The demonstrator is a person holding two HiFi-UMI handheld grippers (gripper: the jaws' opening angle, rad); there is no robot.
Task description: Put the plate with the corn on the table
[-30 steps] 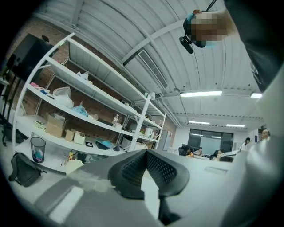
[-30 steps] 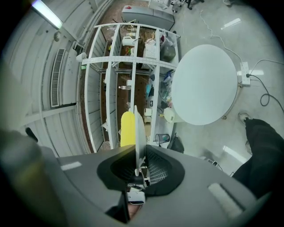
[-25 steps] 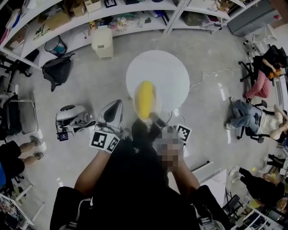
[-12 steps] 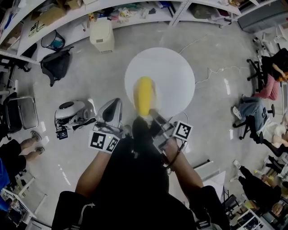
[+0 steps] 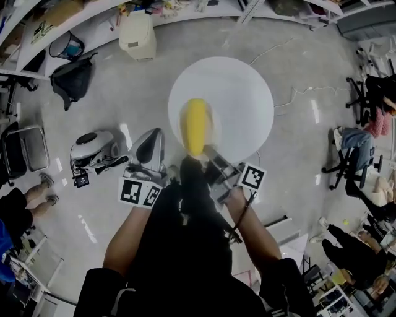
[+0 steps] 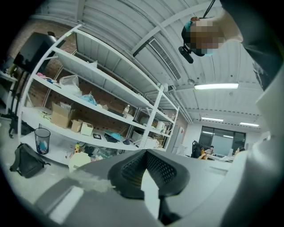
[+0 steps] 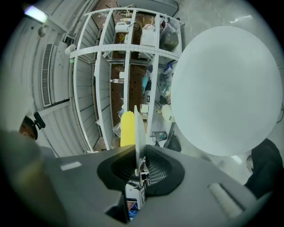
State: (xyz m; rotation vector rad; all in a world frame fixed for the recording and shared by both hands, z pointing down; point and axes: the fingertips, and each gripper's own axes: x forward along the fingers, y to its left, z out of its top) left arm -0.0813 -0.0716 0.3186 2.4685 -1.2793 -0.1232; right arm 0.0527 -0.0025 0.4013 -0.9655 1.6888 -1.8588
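Note:
A yellow corn cob (image 5: 195,125) lies on a pale plate (image 5: 212,128), held above the near left part of the round white table (image 5: 241,93). My right gripper (image 5: 208,156) is shut on the plate's near rim. In the right gripper view the plate (image 7: 139,128) stands edge-on between the jaws of the right gripper (image 7: 138,165), with the corn (image 7: 127,128) to its left and the table (image 7: 226,88) beyond. My left gripper (image 5: 151,147) hangs over the floor left of the table. It (image 6: 144,170) is shut with nothing in it.
On the floor to the left lie a white machine (image 5: 93,150) and a black backpack (image 5: 70,82). A white bin (image 5: 137,36) stands near the shelving (image 5: 74,18) at the back. A cable (image 5: 297,93) runs right of the table, and office chairs (image 5: 352,155) and seated people fill the right edge.
The table has grown larger and nearer in view. The plate with the corn has shifted slightly further over the table's near left part. The left gripper stays beside it.

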